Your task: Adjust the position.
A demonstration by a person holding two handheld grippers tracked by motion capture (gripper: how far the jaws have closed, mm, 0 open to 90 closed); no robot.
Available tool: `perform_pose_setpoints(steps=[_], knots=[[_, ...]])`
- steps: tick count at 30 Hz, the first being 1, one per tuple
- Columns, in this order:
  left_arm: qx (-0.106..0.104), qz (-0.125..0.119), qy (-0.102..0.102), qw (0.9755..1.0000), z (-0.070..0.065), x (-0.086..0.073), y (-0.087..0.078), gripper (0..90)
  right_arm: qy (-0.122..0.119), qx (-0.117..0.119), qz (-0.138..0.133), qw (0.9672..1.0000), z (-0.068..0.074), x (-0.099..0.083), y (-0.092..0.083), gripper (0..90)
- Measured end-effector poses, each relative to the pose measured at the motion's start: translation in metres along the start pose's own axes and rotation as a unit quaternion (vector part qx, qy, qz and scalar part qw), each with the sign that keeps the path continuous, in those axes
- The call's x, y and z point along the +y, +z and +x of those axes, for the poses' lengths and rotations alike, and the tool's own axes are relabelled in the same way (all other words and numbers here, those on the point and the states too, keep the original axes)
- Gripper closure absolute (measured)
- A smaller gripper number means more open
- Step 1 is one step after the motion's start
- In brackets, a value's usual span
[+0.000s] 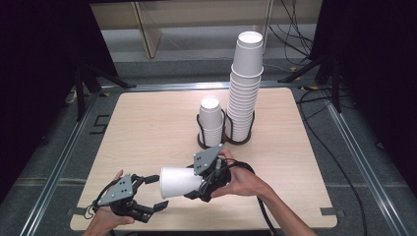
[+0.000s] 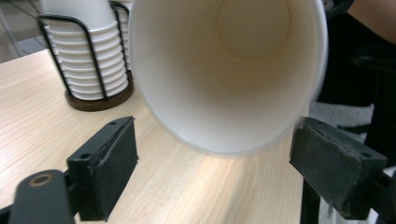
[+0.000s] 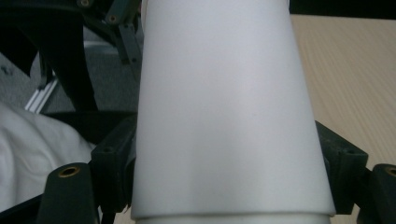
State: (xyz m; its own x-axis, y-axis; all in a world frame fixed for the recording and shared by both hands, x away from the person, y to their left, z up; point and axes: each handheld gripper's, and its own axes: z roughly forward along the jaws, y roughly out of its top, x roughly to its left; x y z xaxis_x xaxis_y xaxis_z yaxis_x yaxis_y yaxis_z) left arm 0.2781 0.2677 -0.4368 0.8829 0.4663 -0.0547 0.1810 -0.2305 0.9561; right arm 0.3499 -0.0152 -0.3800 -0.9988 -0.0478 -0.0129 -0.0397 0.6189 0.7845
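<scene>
The right tongs (image 1: pixel 189 183) clench a white paper cup (image 1: pixel 178 182) near its base, holding it on its side above the tabletop (image 1: pixel 147 128), mouth toward the left tongs (image 1: pixel 153 192), whose jaws stand released, apart from the rim.

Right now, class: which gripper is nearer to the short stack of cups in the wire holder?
Right. The right gripper, clamped on a sideways paper cup, sits just in front of the short stack. The left gripper, jaws open at the cup's mouth, is farther back towards the table's near-left edge.
</scene>
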Motion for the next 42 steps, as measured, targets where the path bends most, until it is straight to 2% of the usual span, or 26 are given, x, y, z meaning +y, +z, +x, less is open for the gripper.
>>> perform_pose_setpoints(steps=[3,5,6,7,14,19,21,22,24,26,27,28,30,31,33,34,35,36,39,41,42], knots=[[0.009,-0.007,-0.013,0.9998,0.001,0.000,0.000,14.8,0.008,-0.008,-0.023,0.9997,-0.002,-0.005,-0.001,24.1],[0.004,-0.019,-0.020,0.9996,0.002,-0.001,0.003,14.7,0.005,-0.015,-0.034,0.9993,-0.002,-0.007,0.000,24.0],[0.010,-0.008,-0.022,0.9997,0.001,-0.001,0.002,14.7,0.005,-0.016,-0.037,0.9992,-0.003,-0.008,0.000,24.0],[0.006,-0.013,-0.026,0.9996,0.001,-0.001,0.004,14.7,0.014,-0.009,-0.039,0.9991,-0.002,-0.009,0.002,24.0],[0.011,-0.024,-0.046,0.9986,0.001,-0.002,0.006,14.7,0.018,0.001,-0.053,0.9984,-0.001,-0.010,0.006,24.0],[0.004,-0.028,-0.051,0.9983,0.002,-0.002,0.006,13.6,0.016,0.003,-0.065,0.9978,0.000,-0.009,0.009,24.0],[-0.005,-0.045,-0.055,0.9975,0.001,-0.002,0.009,13.5,0.016,0.003,-0.068,0.9976,0.001,-0.009,0.011,24.0],[-0.001,-0.031,-0.050,0.9982,0.001,-0.002,0.007,13.0,0.016,0.005,-0.069,0.9975,0.001,-0.009,0.011,24.0],[-0.008,-0.038,-0.049,0.9980,0.000,-0.002,0.009,12.3,0.017,0.009,-0.067,0.9976,0.001,-0.009,0.014,24.0],[-0.002,-0.034,-0.051,0.9981,-0.001,-0.001,0.008,11.2,0.018,0.013,-0.068,0.9974,0.001,-0.011,0.016,24.0],[-0.008,-0.047,-0.052,0.9975,-0.001,-0.001,0.010,10.8,0.018,0.015,-0.066,0.9976,0.001,-0.012,0.017,24.0],[-0.003,-0.036,-0.049,0.9982,-0.001,0.000,0.008,9.3,0.022,0.017,-0.065,0.9975,0.001,-0.013,0.018,24.0],[-0.010,-0.054,-0.056,0.9969,-0.001,0.000,0.009,6.9,0.023,0.021,-0.069,0.9971,0.000,-0.014,0.021,24.0],[-0.003,-0.045,-0.054,0.9975,-0.001,0.001,0.007,5.8,0.016,0.021,-0.070,0.9972,0.000,-0.014,0.023,24.0],[-0.008,-0.057,-0.054,0.9969,-0.001,0.001,0.008,3.8,0.023,0.029,-0.070,0.9969,0.001,-0.015,0.025,24.0],[-0.008,-0.059,-0.055,0.9967,-0.002,0.002,0.008,3.7,0.025,0.031,-0.074,0.9965,0.001,-0.015,0.027,24.0],[-0.004,-0.050,-0.054,0.9973,-0.002,0.002,0.006,3.7,0.024,0.034,-0.075,0.9963,0.001,-0.015,0.029,24.0],[-0.005,-0.053,-0.055,0.9971,-0.003,0.003,0.006,3.7,0.018,0.034,-0.078,0.9962,0.001,-0.015,0.030,24.0],[-0.007,-0.059,-0.057,0.9966,-0.003,0.003,0.006,3.8,0.025,0.040,-0.078,0.9958,0.002,-0.016,0.034,23.9],[-0.010,-0.065,-0.058,0.9962,-0.002,0.003,0.005,3.2,0.022,0.040,-0.088,0.9951,0.002,-0.016,0.036,23.9],[-0.010,-0.067,-0.064,0.9956,-0.003,0.004,0.005,3.7,0.020,0.045,-0.091,0.9946,0.002,-0.016,0.037,23.9]])
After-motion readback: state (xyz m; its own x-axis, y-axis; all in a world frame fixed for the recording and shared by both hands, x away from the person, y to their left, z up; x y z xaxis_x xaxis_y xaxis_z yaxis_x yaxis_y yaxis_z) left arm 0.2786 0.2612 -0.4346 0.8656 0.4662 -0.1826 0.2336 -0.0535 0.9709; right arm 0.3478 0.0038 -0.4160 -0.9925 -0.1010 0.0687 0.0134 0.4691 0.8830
